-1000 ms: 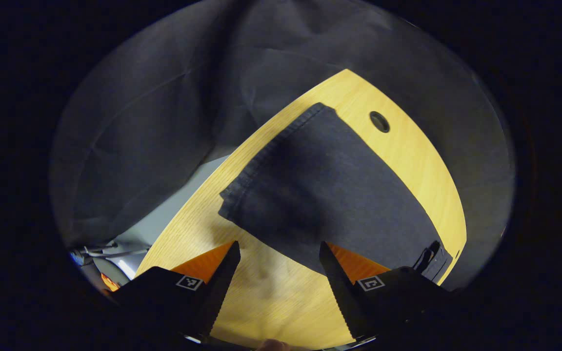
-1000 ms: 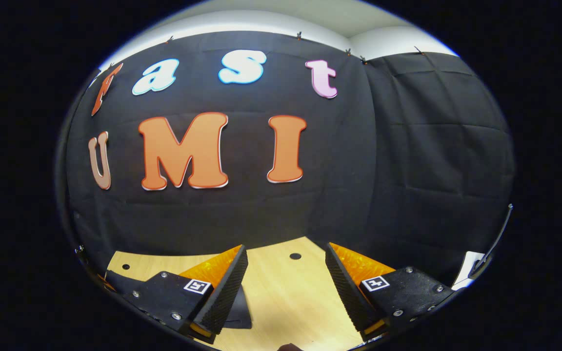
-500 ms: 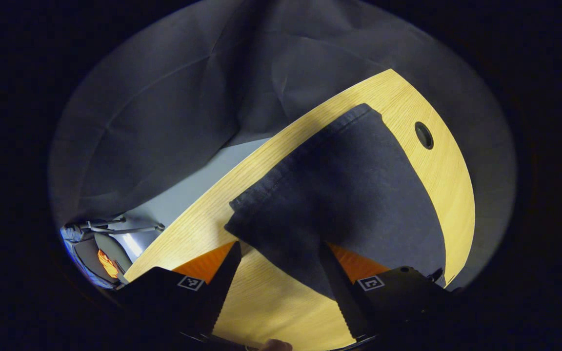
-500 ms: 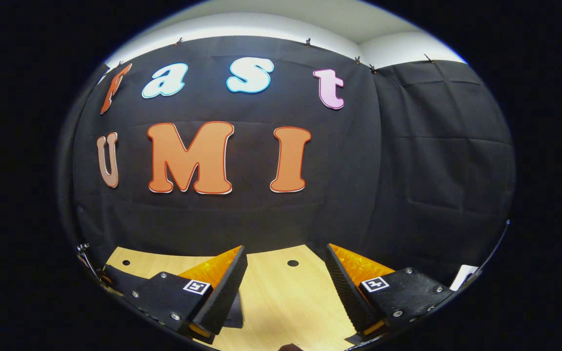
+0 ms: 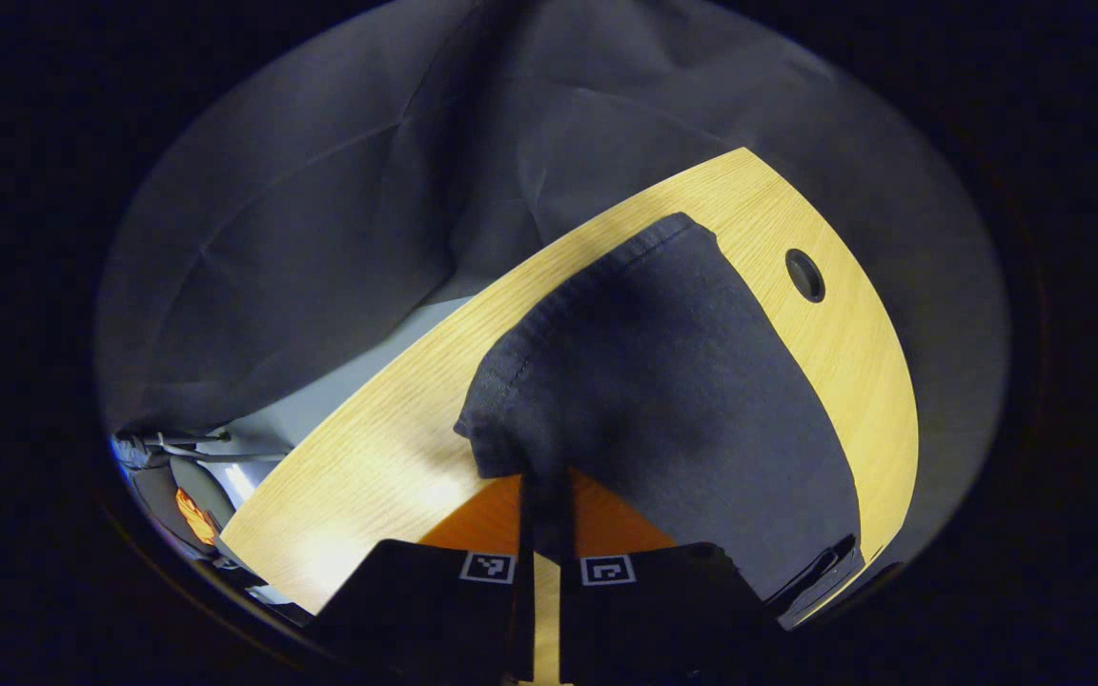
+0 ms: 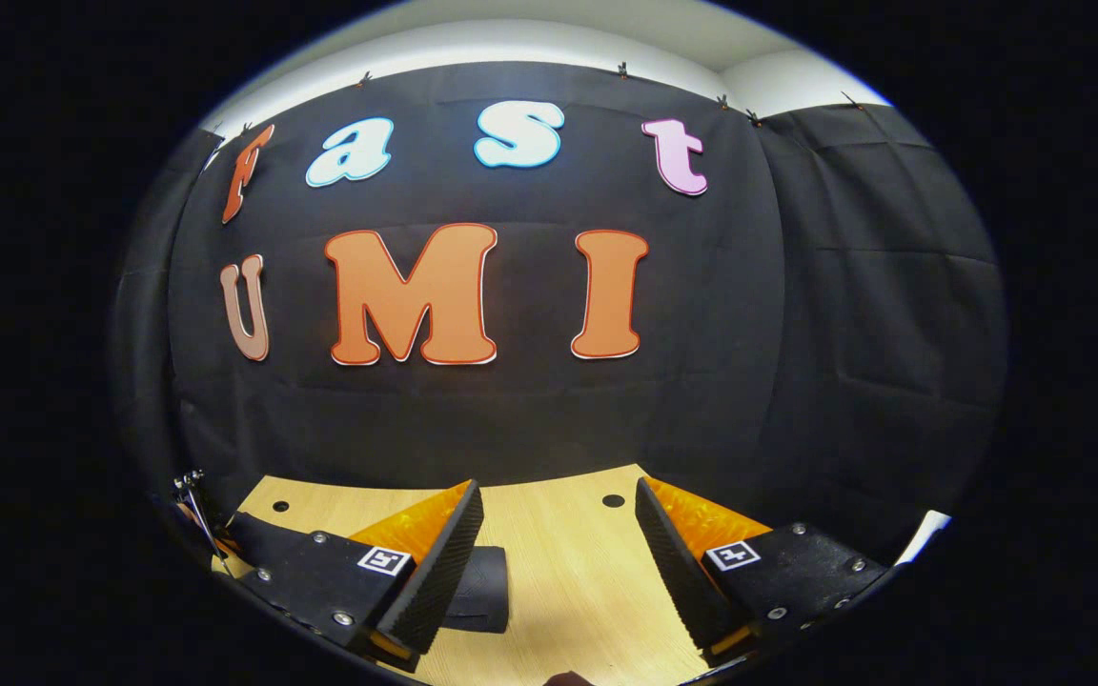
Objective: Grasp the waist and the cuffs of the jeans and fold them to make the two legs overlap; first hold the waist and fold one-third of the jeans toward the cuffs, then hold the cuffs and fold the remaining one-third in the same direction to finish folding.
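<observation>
The dark jeans (image 5: pixel 673 381) lie on the light wooden table (image 5: pixel 387 457) in the left gripper view, stretching away from my fingers. My left gripper (image 5: pixel 543 519) is shut on the near corner of the jeans, and the cloth bunches up just ahead of its tips. In the right gripper view my right gripper (image 6: pixel 554 553) stands open above the table (image 6: pixel 568 591), holding nothing. A small dark end of the jeans (image 6: pixel 477 602) peeks out beside its left finger.
A round cable hole (image 5: pixel 804 275) sits in the table beyond the jeans. Another hole (image 6: pixel 613 500) lies ahead of the right gripper. The booth's black cloth (image 6: pixel 797 333) hangs behind the table. Floor and cables (image 5: pixel 177 448) show past the table's left edge.
My left gripper has closed from wide open onto the corner of the jeans, and the cloth has bunched there. The right gripper stays open and has shifted slightly.
</observation>
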{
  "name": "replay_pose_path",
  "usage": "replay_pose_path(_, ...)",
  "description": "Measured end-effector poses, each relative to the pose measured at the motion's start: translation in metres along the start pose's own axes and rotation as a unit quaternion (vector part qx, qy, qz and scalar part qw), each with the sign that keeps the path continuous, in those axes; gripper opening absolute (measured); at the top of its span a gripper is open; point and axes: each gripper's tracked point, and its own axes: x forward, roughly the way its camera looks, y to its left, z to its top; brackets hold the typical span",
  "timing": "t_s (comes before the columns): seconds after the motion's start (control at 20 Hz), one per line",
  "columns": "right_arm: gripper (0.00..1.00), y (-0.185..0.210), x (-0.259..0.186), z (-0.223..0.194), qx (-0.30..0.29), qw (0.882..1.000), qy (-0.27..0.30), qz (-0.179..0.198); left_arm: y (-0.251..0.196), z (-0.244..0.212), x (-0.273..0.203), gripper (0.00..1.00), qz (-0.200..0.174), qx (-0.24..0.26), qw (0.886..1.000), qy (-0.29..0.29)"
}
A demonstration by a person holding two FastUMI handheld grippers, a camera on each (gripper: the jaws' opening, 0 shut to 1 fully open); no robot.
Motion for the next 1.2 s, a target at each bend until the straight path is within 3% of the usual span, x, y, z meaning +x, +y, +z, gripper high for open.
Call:
replay_pose_path(0.05,0.97,0.001,0.003,-0.003,-0.001,1.000,0.002,0.004,0.000,0.000,0.002,0.05,-0.014,0.017,1.000,-0.012)
replay_pose_path(0.35,0.97,0.017,0.025,-0.008,0.003,0.999,0.010,0.040,-0.024,0.017,-0.045,0.05,-0.110,0.032,0.988,-0.100)
replay_pose_path(0.65,0.96,0.054,0.049,-0.016,0.008,0.996,0.014,0.090,-0.038,0.018,-0.134,0.05,-0.172,0.081,0.967,-0.168)
replay_pose_path(0.9,0.97,0.075,0.060,-0.028,-0.001,0.992,0.022,0.121,-0.062,0.008,-0.172,0.05,-0.184,0.120,0.955,-0.199)
replay_pose_path(1.15,1.00,0.081,0.069,-0.041,0.000,0.990,0.035,0.135,-0.116,-0.017,-0.216,0.05,-0.212,0.187,0.930,-0.236)
replay_pose_path(1.2,0.97,0.080,0.071,-0.043,0.003,0.990,0.037,0.135,-0.130,-0.024,-0.227,0.05,-0.222,0.197,0.924,-0.240)
